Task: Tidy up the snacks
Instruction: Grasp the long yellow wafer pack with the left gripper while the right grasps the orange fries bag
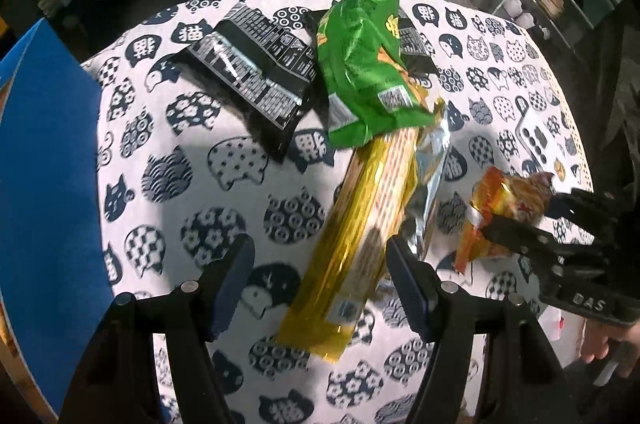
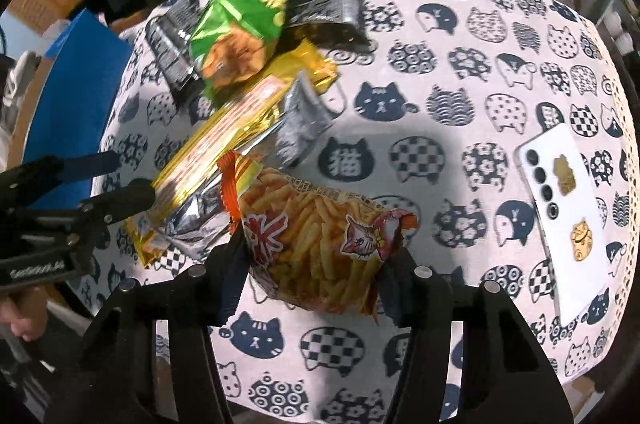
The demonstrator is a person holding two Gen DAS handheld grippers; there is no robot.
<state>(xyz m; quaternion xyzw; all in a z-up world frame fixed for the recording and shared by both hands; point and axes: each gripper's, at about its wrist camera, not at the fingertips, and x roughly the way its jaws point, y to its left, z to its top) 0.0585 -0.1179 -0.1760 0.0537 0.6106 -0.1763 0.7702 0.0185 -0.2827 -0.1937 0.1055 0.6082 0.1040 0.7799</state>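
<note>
Gold packet between open left claw; right claw grips fries bag.

Both grippers point steeply down — left gripper agape, right gripper clamped

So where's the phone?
The phone lies face down near the table's right edge in the right wrist view, right of the fries bag, apart from the snack pile.
</note>
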